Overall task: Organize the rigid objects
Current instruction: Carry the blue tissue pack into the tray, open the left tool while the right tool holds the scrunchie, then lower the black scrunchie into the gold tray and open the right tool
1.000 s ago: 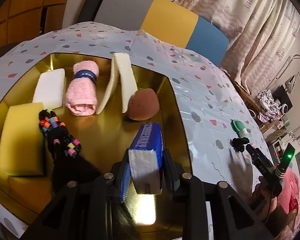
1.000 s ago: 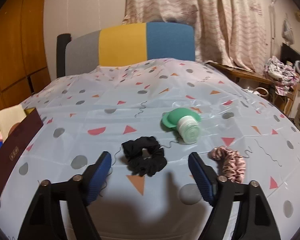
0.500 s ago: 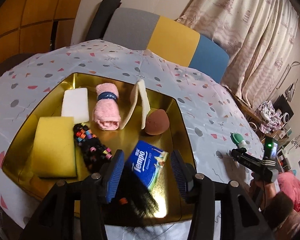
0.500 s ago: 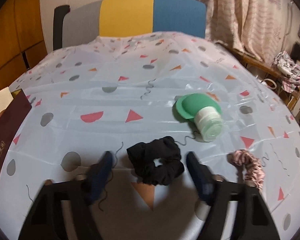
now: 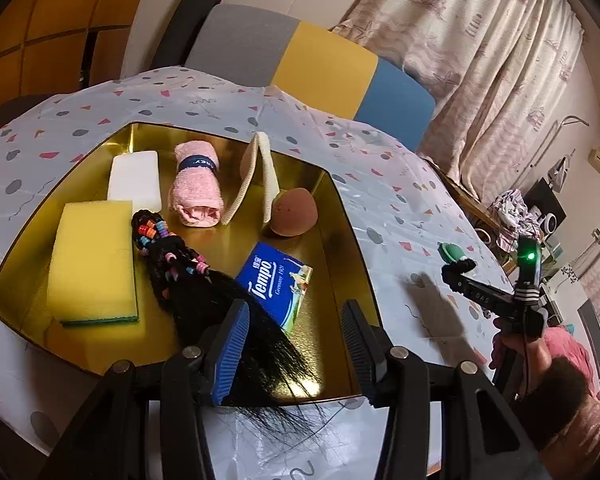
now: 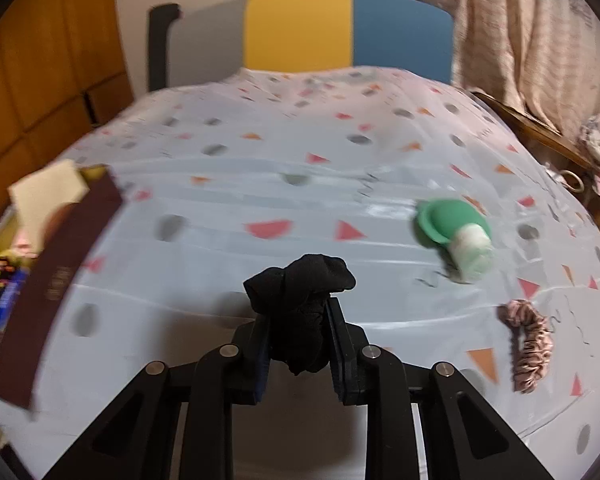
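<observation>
two grippers: one in each hand, over a table with a spotted cloth.
left gripper: jaws stand apart with nothing pressed between them; it hangs over the near edge of the gold tray, with loose black hair across its left finger.
right gripper: jaws closing, the pads already pressing a black scrunchie that bunches up above the fingers, off the cloth.
tissue pack: blue, lying flat on the tray floor just ahead of the left gripper, apart from both fingers.
tray contents: yellow sponge at the left, white block behind it, rolled pink towel, folded cream pad standing like a tent, brown egg-shaped sponge, beaded black hairpiece running from the sponge to the near edge.
green bottle: on its side on the cloth, right of the tray, blurred.
pink scrunchie: on the cloth at the right, well apart from the tray.
dark red box lid: leaning at the left edge of the right wrist view.
</observation>
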Demonstrator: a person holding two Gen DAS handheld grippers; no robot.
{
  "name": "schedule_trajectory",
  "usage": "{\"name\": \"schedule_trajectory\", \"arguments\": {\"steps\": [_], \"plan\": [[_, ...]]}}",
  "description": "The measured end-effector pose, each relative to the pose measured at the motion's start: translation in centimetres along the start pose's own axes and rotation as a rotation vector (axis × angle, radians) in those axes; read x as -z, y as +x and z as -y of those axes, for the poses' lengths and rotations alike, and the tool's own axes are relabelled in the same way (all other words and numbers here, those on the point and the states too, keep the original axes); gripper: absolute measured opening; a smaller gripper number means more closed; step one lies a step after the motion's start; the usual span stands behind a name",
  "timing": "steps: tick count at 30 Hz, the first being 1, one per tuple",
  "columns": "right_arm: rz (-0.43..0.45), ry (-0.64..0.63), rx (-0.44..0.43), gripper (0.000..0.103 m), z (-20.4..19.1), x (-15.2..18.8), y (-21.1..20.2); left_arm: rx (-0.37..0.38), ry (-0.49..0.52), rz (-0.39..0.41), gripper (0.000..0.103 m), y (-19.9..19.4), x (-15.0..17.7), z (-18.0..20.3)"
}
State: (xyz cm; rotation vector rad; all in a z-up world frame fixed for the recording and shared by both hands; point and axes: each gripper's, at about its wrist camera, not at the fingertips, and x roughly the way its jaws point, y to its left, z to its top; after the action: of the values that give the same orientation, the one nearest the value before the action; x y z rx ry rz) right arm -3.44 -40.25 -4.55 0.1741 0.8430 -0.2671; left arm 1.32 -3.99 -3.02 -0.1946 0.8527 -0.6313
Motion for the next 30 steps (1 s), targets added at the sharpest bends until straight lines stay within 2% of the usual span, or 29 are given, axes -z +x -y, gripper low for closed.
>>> {"name": "schedule_trajectory", "arguments": {"steps": [7,15,23,30], "plan": [[0.049,-0.018,-0.161,0.025,-5.9,0.0,-3.2,0.013,-0.003,0.022,0.048,-0.8,0.1,-0.6],[0.069,-0.089,-0.345,0.025,-14.5,-1.0,-5.4,0.003,-0.035,0.044,0.049,-2.0,0.5,-2.2],[0.013,-0.157,-0.419,0.025,-21.9,-2.3,-3.5,-0.021,-0.077,0.085,0.049,-3.4,0.4,-4.1],[-0.055,-0.153,-0.452,0.025,-25.9,-3.2,-0.6,-0.042,-0.122,0.104,0.049,-4.1,0.4,-5.9]]}}
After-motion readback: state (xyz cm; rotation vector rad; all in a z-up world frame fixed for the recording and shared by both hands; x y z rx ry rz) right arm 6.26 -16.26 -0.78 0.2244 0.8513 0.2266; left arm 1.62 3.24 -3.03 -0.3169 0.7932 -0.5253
